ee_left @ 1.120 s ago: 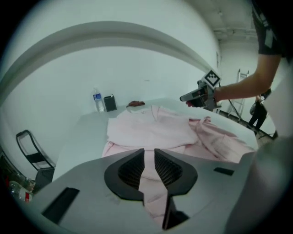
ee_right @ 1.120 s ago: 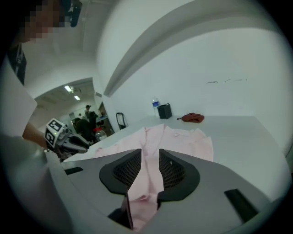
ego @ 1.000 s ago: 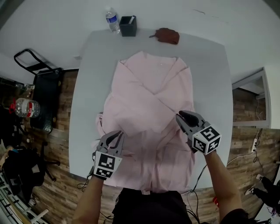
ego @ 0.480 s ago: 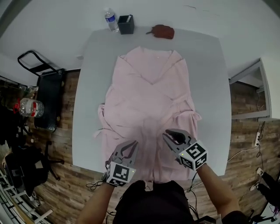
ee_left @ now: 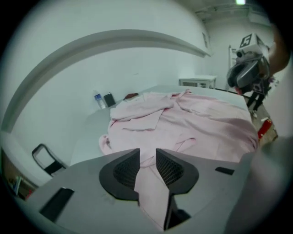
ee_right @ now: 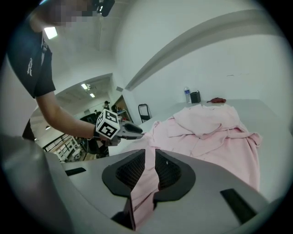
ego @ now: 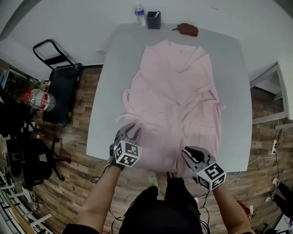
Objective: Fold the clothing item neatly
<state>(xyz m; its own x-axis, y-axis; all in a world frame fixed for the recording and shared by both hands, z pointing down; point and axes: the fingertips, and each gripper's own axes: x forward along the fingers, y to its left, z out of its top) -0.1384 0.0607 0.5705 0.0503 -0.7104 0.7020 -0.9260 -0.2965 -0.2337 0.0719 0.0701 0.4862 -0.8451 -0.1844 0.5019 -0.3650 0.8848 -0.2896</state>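
Note:
A pale pink garment (ego: 178, 91) lies spread on the grey table (ego: 110, 91), collar at the far end and hem over the near edge. My left gripper (ego: 131, 134) is at the hem's near left part. Its jaws have just been opening and stand a little apart, with a strip of the pink fabric (ee_left: 151, 192) between them. My right gripper (ego: 189, 153) is at the hem's near right part, shut on a fold of the garment (ee_right: 143, 187). The left gripper view (ee_left: 147, 167) shows the right gripper (ee_left: 247, 75) across the cloth. The right gripper view (ee_right: 150, 169) shows the left gripper (ee_right: 132, 131).
A water bottle (ego: 140, 8), a black box (ego: 154, 19) and a reddish-brown item (ego: 188, 29) stand along the table's far edge. A black cart (ego: 62, 87) and a big water jug (ego: 39, 99) are on the wooden floor to the left.
Both grippers have drawn back from the middle of the garment to its hem at the table's near edge. The left jaws, shut before, now stand slightly apart around fabric.

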